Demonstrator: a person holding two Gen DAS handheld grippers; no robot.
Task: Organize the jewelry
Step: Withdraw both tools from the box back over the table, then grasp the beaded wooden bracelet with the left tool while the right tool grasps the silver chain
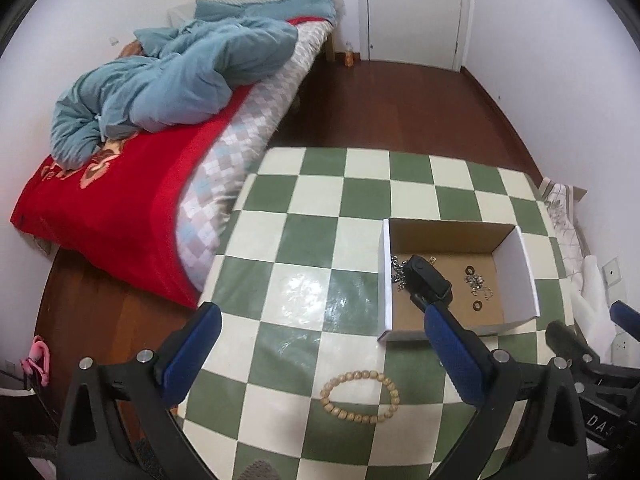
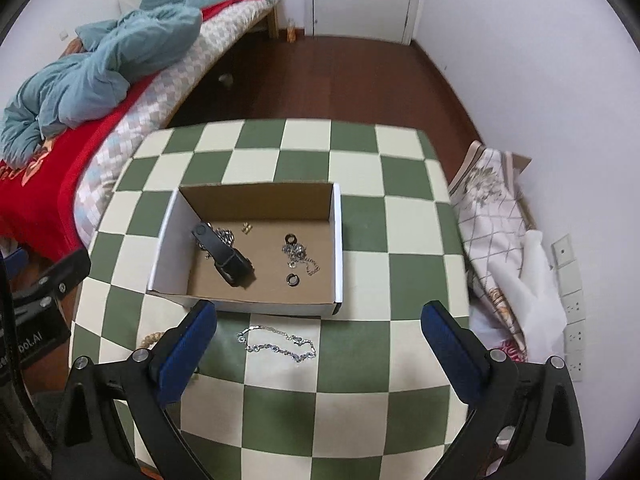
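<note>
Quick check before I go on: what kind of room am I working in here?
Most likely a home bedroom: an unmade bed with a blue duvet stands beside the checkered table, with a wood floor and a closed white door beyond.

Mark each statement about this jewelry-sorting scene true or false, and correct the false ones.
1. The wooden bead bracelet lies on the checkered table, outside the cardboard box. True.
2. The silver chain lies inside the box. False: it lies on the table in front of the box, between the jaws of the right gripper.
3. Both grippers have their jaws open and hold nothing. True; the left gripper is open above the bead bracelet.
4. The box is empty. False: it holds a black watch, two dark rings and some chains.
5. The black watch lies on the bed. False: it is in the box.
</note>
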